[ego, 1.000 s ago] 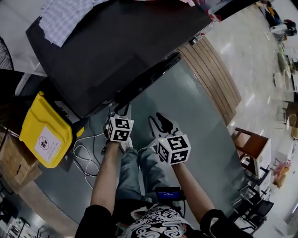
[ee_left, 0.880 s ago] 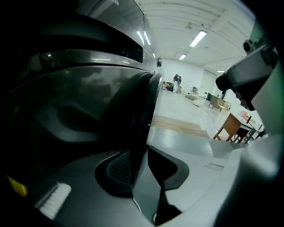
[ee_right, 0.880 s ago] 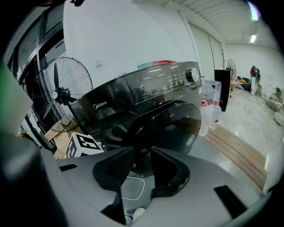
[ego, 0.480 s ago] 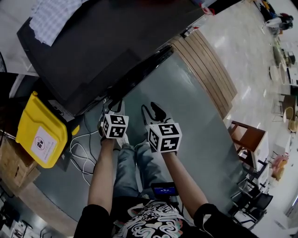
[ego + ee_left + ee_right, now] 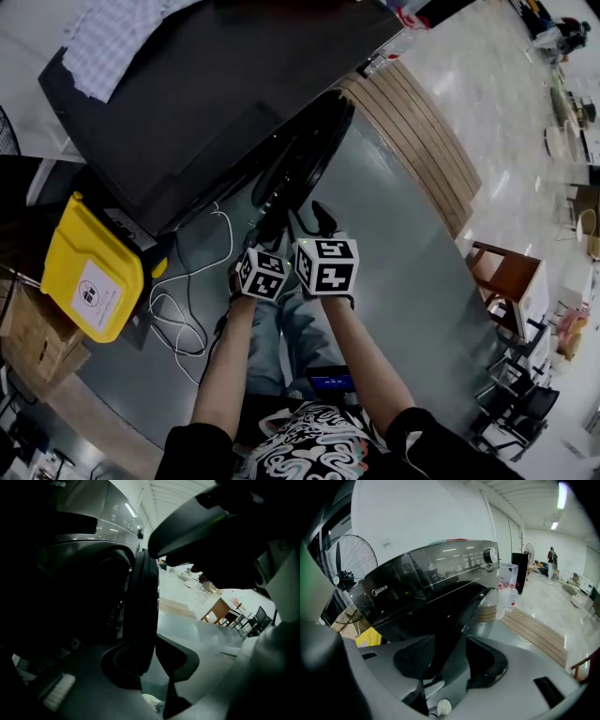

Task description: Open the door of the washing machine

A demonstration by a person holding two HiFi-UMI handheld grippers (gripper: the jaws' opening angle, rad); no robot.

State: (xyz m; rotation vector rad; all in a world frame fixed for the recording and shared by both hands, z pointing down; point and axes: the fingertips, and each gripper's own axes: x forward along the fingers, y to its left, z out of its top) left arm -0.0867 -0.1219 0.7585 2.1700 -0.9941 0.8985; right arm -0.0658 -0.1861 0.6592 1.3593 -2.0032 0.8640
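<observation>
Grey floor (image 5: 394,244); dark washing machine (image 5: 197,94) at left, door (image 5: 300,159) partly ajar. Left gripper (image 5: 151,656) fingers clamp the door's edge. Right gripper (image 5: 452,662) fingers spread, door edge between, against one finger.

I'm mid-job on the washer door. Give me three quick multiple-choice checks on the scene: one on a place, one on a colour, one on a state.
1. Where does the checked cloth lie?
A. on the floor
B. on top of the washing machine
C. inside the bin

2. What colour is the bin beside the machine?
A. yellow
B. red
C. green

3. How does the door stand?
A. shut flush
B. taken off
C. partly open

Answers:
1. B: the cloth drapes over the machine's top.
2. A: the bin is plainly yellow.
3. C: the door's rim swings out from the machine's front.
</observation>
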